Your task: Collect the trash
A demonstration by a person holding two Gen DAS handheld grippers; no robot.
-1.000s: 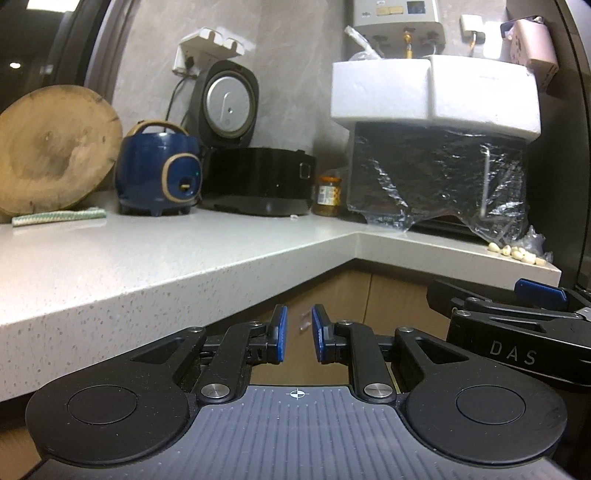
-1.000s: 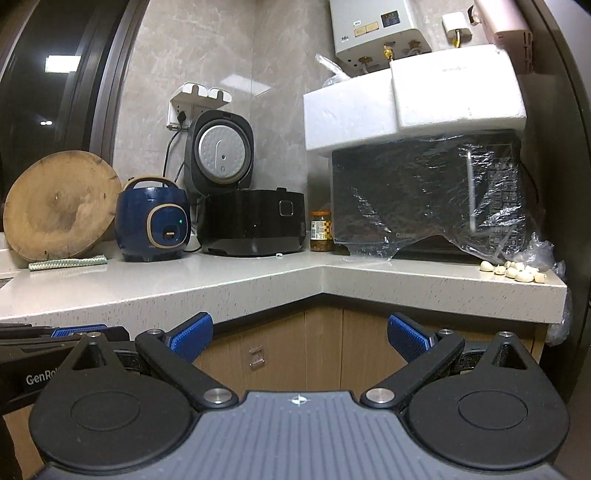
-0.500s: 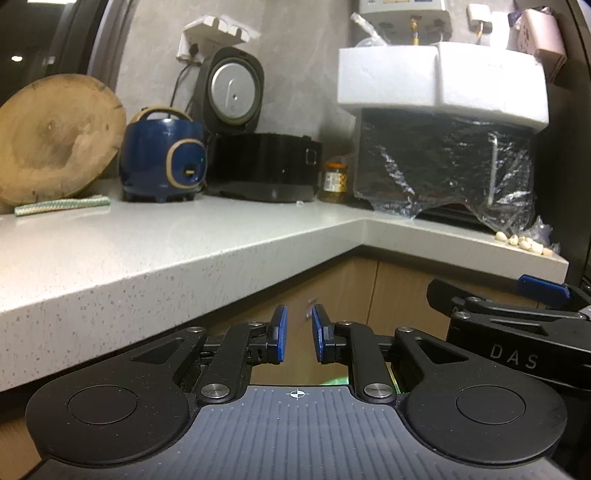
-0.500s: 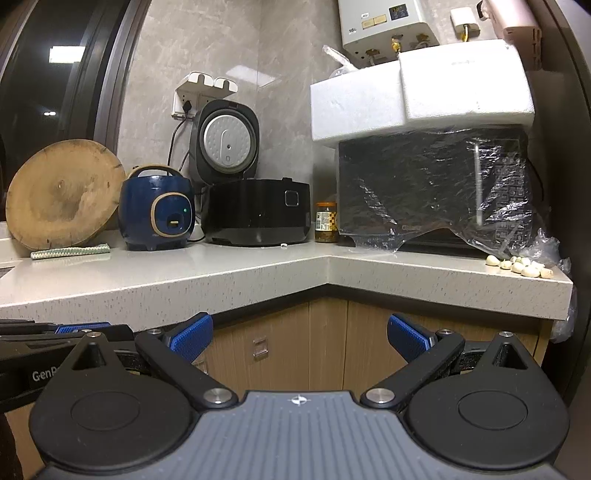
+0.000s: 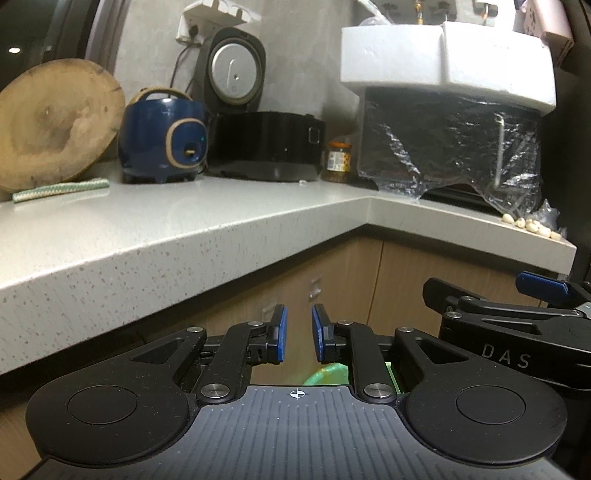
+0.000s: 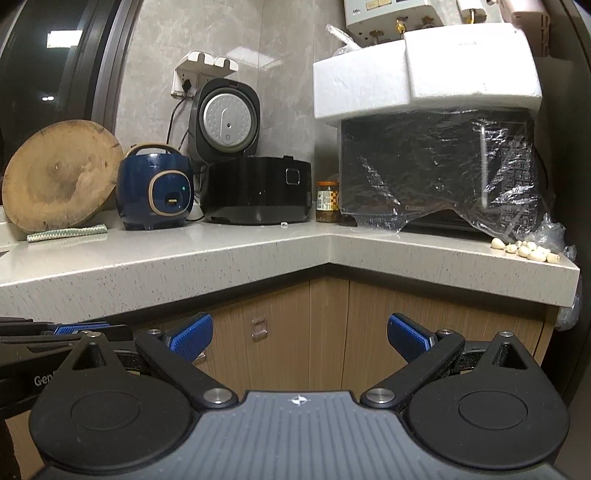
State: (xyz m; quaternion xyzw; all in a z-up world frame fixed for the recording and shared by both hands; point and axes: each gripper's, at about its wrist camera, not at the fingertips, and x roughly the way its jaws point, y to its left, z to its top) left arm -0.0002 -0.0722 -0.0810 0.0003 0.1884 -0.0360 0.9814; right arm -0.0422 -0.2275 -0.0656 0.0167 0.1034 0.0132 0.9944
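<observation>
Countertop [image 6: 258,254] in speckled pale stone wraps the corner ahead of us, its thick edge standing between both grippers and everything on it, with wooden cabinet doors [image 6: 280,332] below. On it, from the left, we see a round wooden chopping board [image 6: 59,177] leaning upright, a rolled green-and-white cloth [image 6: 66,232] lying at its foot, a blue rice cooker [image 6: 155,192], a black cooker [image 6: 258,195] with its lid [image 6: 227,118] raised, a small jar [image 6: 328,201], and an oven wrapped in clear plastic film [image 6: 443,170] with white foam boxes [image 6: 424,66] stacked on top. A small white scrap [image 6: 283,224] lies on the counter just in front of the black cooker; whether it is trash we cannot tell. Garlic cloves [image 6: 524,251] sit near the right end of the counter. Our left gripper [image 5: 297,338] holds its blue pads close together with a narrow gap and nothing between them. Our right gripper [image 6: 299,336] stands wide apart and empty. Only the left wrist view shows a bright green patch [image 5: 328,374] low behind the fingers, mostly hidden by the gripper body, so we cannot say what it is; it also shows the right gripper's side at the right edge. Only the right wrist view shows the wall-mounted white heater [image 6: 391,14] above the foam boxes.
</observation>
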